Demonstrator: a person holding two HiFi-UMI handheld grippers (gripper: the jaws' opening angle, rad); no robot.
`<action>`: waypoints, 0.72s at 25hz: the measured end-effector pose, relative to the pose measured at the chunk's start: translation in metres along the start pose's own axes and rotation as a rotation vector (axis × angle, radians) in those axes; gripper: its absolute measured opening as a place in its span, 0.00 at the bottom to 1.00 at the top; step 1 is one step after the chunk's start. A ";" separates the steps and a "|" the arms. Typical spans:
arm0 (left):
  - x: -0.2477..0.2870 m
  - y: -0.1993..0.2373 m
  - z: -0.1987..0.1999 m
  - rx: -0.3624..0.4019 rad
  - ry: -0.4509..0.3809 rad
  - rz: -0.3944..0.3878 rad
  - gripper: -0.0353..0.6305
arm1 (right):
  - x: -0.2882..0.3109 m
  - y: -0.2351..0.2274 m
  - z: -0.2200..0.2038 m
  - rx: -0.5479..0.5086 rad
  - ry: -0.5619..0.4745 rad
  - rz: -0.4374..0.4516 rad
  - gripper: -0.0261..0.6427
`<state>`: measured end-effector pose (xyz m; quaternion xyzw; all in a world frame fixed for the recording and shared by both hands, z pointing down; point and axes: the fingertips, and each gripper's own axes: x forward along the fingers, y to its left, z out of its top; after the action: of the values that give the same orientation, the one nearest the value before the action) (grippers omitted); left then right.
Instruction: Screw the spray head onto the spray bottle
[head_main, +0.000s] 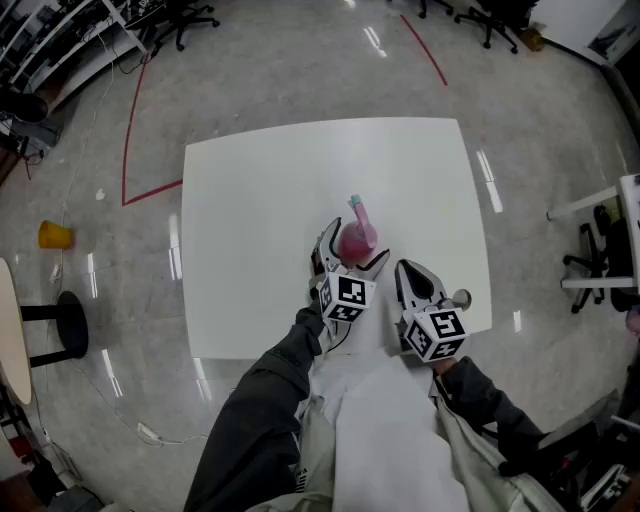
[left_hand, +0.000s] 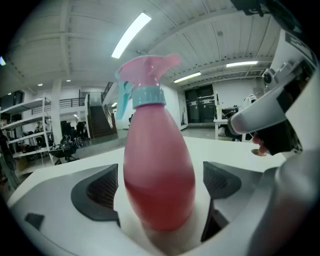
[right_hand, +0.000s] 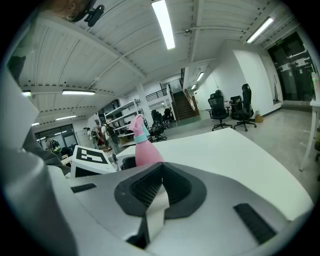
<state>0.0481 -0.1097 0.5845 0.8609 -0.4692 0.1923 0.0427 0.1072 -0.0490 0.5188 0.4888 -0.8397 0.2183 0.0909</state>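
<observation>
While both my dark-sleeved forearms reach in from 6 o'clock over the square white tabletop, my right tongs lie nearest to me, at about 4 o'clock from the bottle. Their two black ribbed pads are pressed flat together with nothing between them, and their black-and-white marker cube sits just ahead of my wrist. Just to their 9 o'clock are my left tongs, with their own marker cube behind the jaws. These jaws are spread as wide as they go, one on each side of the pink translucent plastic spray bottle. From the left tongs' own camera I see a sliver of white table between each dark pad and the bottle's wall, so I am framing it, not pinching it. The bottle stands upright near the middle of the table, a little toward my edge. On its neck sit a pale teal threaded collar and the pink spray head, whose teal trigger hangs below it. Beyond the table is glossy grey floor with a red tape line at 10 o'clock. A small yellow cup-shaped object lies at 9 o'clock, with a black round stool nearby at 8 o'clock. Black office chairs stand farthest off at 11 and 1 o'clock.
</observation>
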 end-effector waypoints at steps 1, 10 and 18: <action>0.002 0.004 0.003 -0.010 -0.006 0.025 0.83 | -0.001 -0.002 0.002 0.000 -0.002 0.000 0.03; 0.016 0.008 -0.002 -0.048 0.051 0.003 0.71 | 0.001 0.001 0.007 -0.017 -0.018 0.013 0.03; -0.011 -0.009 -0.004 -0.002 0.038 -0.049 0.71 | -0.007 0.024 0.038 -0.115 -0.148 0.154 0.03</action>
<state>0.0492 -0.0949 0.5846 0.8681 -0.4474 0.2072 0.0570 0.0925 -0.0502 0.4758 0.4315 -0.8904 0.1395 0.0393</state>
